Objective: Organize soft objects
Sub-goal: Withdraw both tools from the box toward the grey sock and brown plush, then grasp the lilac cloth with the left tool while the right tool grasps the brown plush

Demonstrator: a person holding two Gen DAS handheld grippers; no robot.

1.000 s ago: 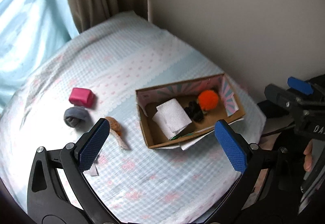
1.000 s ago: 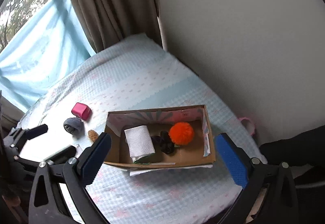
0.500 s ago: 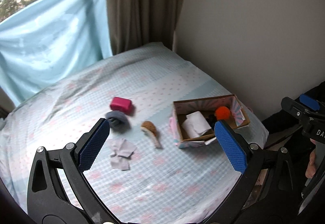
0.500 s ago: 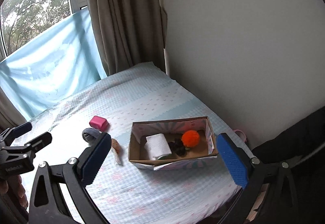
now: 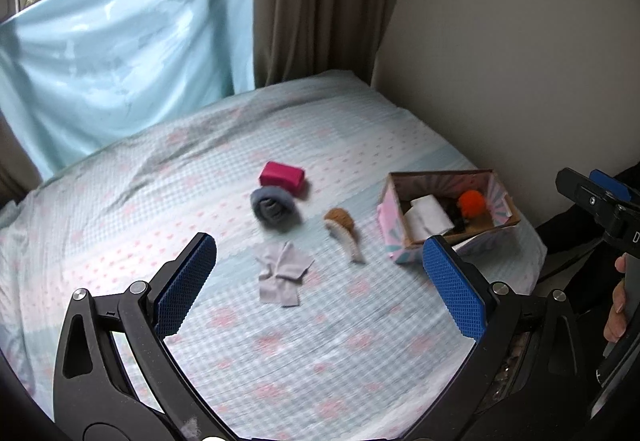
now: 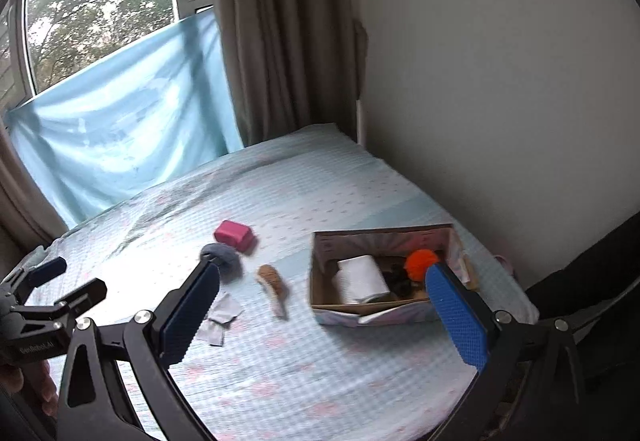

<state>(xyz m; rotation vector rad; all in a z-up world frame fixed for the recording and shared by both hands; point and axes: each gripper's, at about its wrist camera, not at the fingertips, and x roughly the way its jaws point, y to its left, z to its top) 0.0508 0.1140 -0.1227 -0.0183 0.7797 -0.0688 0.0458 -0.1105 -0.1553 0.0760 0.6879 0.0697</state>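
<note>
Both tongs hang above the bed with their blue pads spread wide and nothing between them: the left tongs (image 5: 320, 285) fill the bottom of the left wrist view, the right tongs (image 6: 322, 311) the bottom of the right wrist view. Each also shows at the edge of the other's picture, the right at far right, the left at lower left.

Largest in the frame is the bed (image 5: 280, 353), covered in a pale blue checked sheet with pink marks, filling the middle and lower part. Behind it, in the upper left, a light blue cloth (image 5: 120, 73) hangs below the window, and a brown curtain (image 5: 320, 1) drops at upper centre beside the plain wall.

At the right edge of the bed sits the open cardboard box (image 5: 448, 213). Inside it lie a white paper roll (image 5: 426, 215), an orange pompom (image 5: 472, 201) and a dark item between them, too blurred to name.

Left of the box, in the middle of the bed, four things lie out: a pink block (image 5: 282, 177) farthest back, a grey rolled cloth (image 5: 274, 209) just in front of it, a flat grey cloth piece (image 5: 282, 275) nearer the camera, and a small brown-headed brush (image 5: 344, 229) between the roll and the box.
</note>
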